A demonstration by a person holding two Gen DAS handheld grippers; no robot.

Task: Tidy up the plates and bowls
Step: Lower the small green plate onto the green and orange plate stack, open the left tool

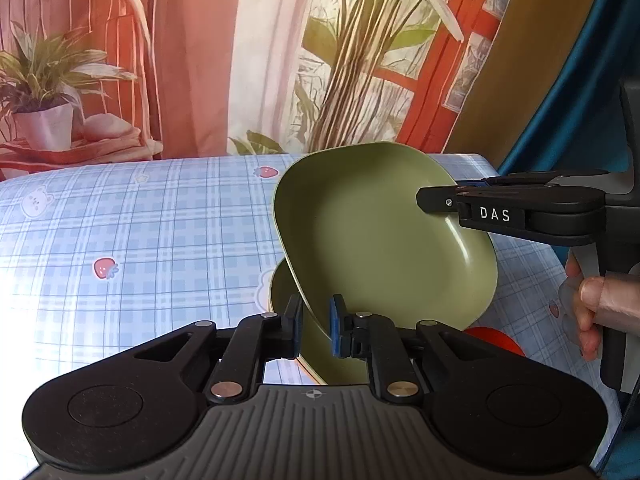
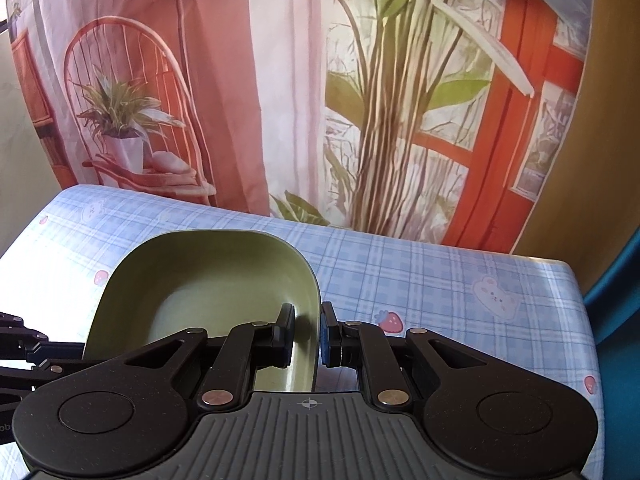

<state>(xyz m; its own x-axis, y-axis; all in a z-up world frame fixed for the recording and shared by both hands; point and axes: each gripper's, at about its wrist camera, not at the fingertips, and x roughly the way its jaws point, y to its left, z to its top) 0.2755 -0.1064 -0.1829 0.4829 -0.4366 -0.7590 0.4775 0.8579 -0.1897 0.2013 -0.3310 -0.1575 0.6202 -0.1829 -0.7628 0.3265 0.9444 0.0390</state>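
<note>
Plate [image 1: 372, 240] green, tilted, held off the desk [image 1: 140, 232] by both tools.
Left tool [image 1: 316, 330] grips the near rim, jaws nearly shut on it; right tool [image 2: 306, 334] clamps the right rim, jaws almost closed. A second green dish [image 1: 286, 300] lies on the checked desk directly under the plate. A hand [image 1: 600, 308] shows at far right.

So the left gripper [image 1: 316, 330] is angled downward, jaws pinched nearly together with the green plate [image 1: 380, 248] rim between them. The right gripper [image 2: 308, 334] comes in from the right of it, lying sideways and clamped on the same plate's right rim. The person's right hand [image 1: 592, 312] is wrapped round its handle.
</note>
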